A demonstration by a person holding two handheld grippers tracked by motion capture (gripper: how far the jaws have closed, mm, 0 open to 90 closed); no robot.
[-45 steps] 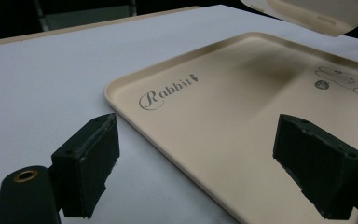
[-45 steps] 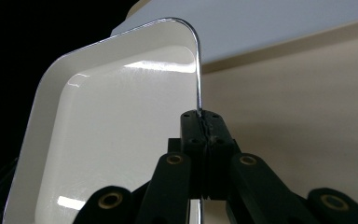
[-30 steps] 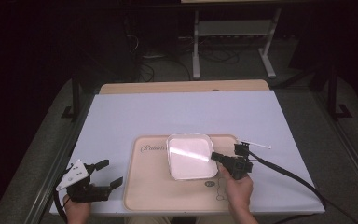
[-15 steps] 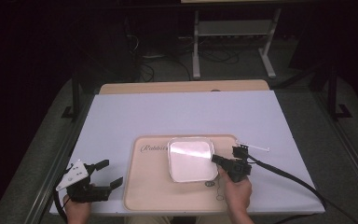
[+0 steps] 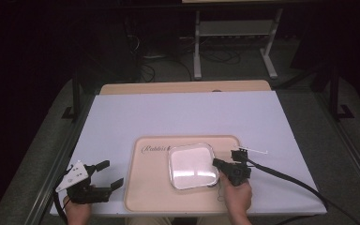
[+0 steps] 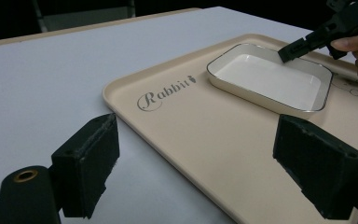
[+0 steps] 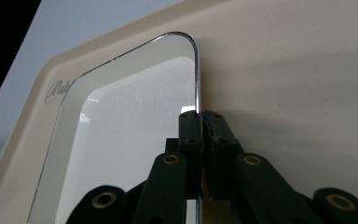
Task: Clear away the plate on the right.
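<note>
Dish (image 5: 192, 166) shifting toward 6 o'clock on tray (image 5: 150, 197); right gripper (image 5: 217, 163) clamping its rim, contact partly hidden; left gripper (image 5: 108, 174) gaping, idle.

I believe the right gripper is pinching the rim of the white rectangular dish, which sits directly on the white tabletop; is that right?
Not quite. The right gripper does pinch the rim of the white rectangular dish, but the dish sits on the beige plastic tray printed with "Rabbit", not directly on the white tabletop. The high view shows this, and the left gripper view confirms it.
</note>
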